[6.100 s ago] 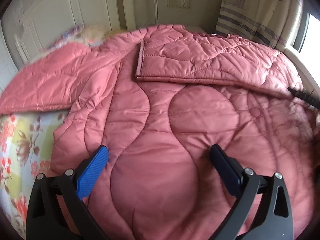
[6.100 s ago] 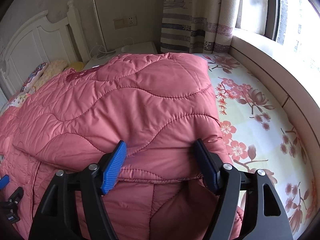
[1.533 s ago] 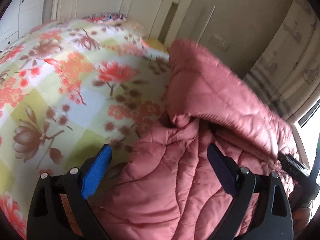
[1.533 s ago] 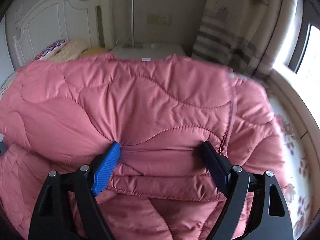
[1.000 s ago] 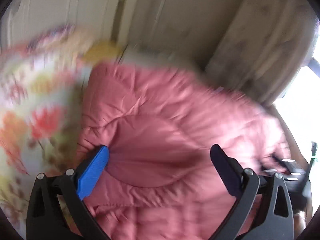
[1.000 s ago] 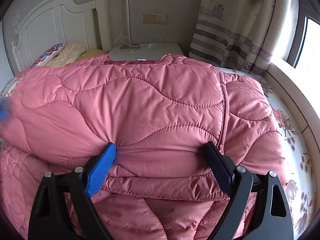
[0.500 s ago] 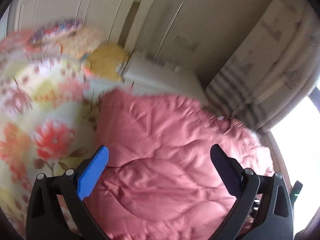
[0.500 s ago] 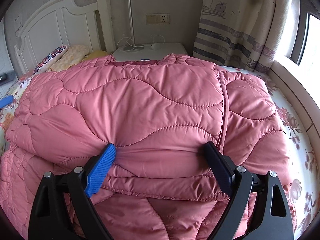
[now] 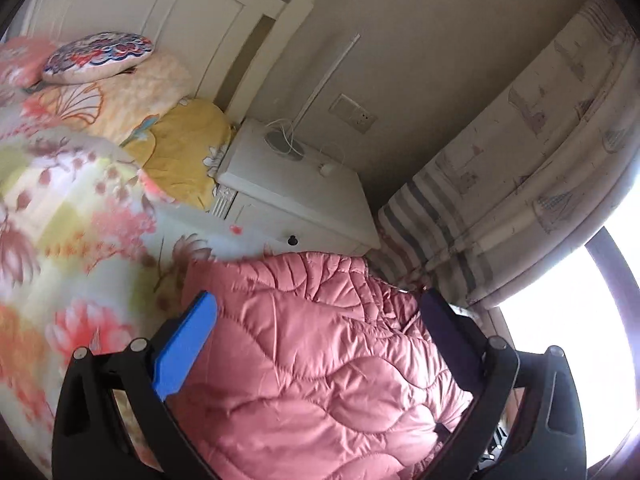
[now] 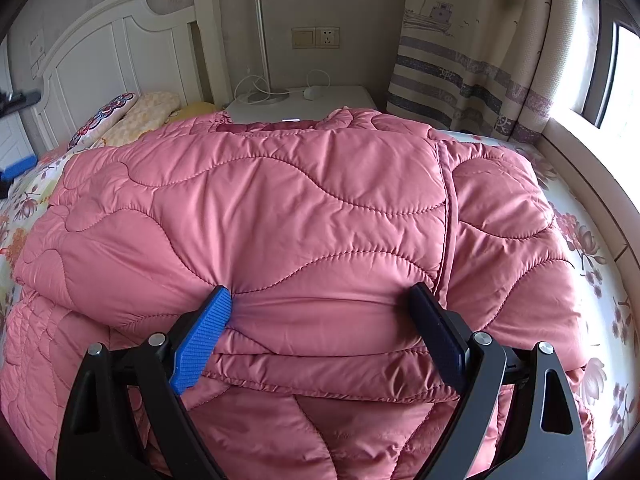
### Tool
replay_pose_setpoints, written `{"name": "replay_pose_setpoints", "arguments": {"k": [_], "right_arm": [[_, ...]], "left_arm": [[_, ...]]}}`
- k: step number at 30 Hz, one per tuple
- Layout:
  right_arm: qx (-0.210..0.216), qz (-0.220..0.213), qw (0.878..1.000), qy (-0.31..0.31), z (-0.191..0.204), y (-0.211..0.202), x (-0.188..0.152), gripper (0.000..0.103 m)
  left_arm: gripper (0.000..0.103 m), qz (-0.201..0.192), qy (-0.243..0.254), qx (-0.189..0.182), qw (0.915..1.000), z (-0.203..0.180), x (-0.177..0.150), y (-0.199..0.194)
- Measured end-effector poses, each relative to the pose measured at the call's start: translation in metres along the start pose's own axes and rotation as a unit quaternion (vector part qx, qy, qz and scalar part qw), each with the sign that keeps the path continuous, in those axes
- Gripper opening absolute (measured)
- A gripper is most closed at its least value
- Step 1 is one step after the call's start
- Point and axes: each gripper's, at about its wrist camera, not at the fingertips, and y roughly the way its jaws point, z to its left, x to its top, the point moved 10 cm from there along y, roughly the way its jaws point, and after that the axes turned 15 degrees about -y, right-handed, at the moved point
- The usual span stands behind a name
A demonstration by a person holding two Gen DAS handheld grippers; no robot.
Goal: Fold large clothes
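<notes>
Pink quilted coat [image 10: 304, 216] folded into a thick bundle on the bed, floral bedsheet [image 10: 592, 264] showing on both sides of it. Folded layers stacked, the top layer's rounded edge facing the right wrist camera, a lower panel spread flat beneath and toward the lens. A vertical seam running down the top layer right of centre.

Right gripper [image 10: 322, 312] low over the near fold, jaws spread wide, blue pad [image 10: 202, 340] pressing into the fabric at the left and dark pad [image 10: 438, 336] at the right (whether the fold is truly pinched or merely straddled, cannot tell; treated here as released, nothing lifted).

Left gripper [image 9: 316, 336] above the coat's far side [image 9: 320, 360], jaws wide apart and empty, coat visible between and below them without contact. Sheet at the left of that view blurred.

Behind the bed: white headboard [image 10: 116, 52], patterned round cushion [image 9: 98, 56], yellow pillow [image 9: 184, 152], white nightstand [image 9: 292, 192] just beside the mattress with a lamp base [image 9: 284, 144] and white cable on top. Wall socket [image 10: 316, 37] above the nightstand. Striped curtain [image 10: 472, 60] with boat prints at the right, bright window [image 10: 628, 76] beyond it.
</notes>
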Motion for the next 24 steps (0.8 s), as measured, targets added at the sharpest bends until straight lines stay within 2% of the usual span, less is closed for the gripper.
{"name": "replay_pose_setpoints", "arguments": {"k": [3,5,6,7,10,13,15,17,19,20,24], "right_arm": [[0.0,0.0,1.0,0.0,0.0,0.0,0.0,0.086],[0.0,0.0,1.0,0.0,0.0,0.0,0.0,0.086],[0.001,-0.001,1.0,0.0,0.0,0.0,0.0,0.086],[0.008,-0.004,1.0,-0.001,0.002,0.0,0.001,0.086],[0.01,-0.004,1.0,-0.001,0.001,0.0,0.0,0.086],[0.013,-0.004,1.0,0.001,0.0,0.001,0.0,0.086],[0.013,-0.004,1.0,0.001,0.0,0.001,0.0,0.086],[0.013,-0.004,1.0,0.001,0.0,0.001,0.0,0.086],[0.013,-0.005,1.0,0.001,0.0,0.001,0.0,0.086],[0.014,-0.005,1.0,0.001,0.0,0.001,0.0,0.086],[0.018,-0.007,1.0,0.0,0.001,0.002,0.0,0.086]], "left_arm": [[0.1,0.04,0.013,0.028,0.9987,0.006,-0.016,0.034],[0.1,0.059,0.036,0.085,0.994,0.027,-0.038,0.067],[0.1,0.058,0.057,0.106,0.991,0.036,-0.045,0.08],[0.101,0.038,0.082,0.118,0.9889,0.034,-0.045,0.081],[0.101,0.038,0.098,0.152,0.9828,0.027,-0.045,0.079],[0.1,0.017,0.1,0.129,0.9865,0.007,-0.036,0.065],[0.101,-0.007,0.116,0.135,0.984,-0.006,-0.029,0.056],[0.101,-0.015,0.132,0.165,0.9772,-0.002,-0.027,0.066],[0.101,0.026,0.132,0.199,0.9707,0.021,-0.037,0.097],[0.101,0.03,0.134,0.205,0.9691,0.027,-0.038,0.104],[0.101,-0.015,0.164,0.249,0.9545,0.013,-0.039,0.091]]}}
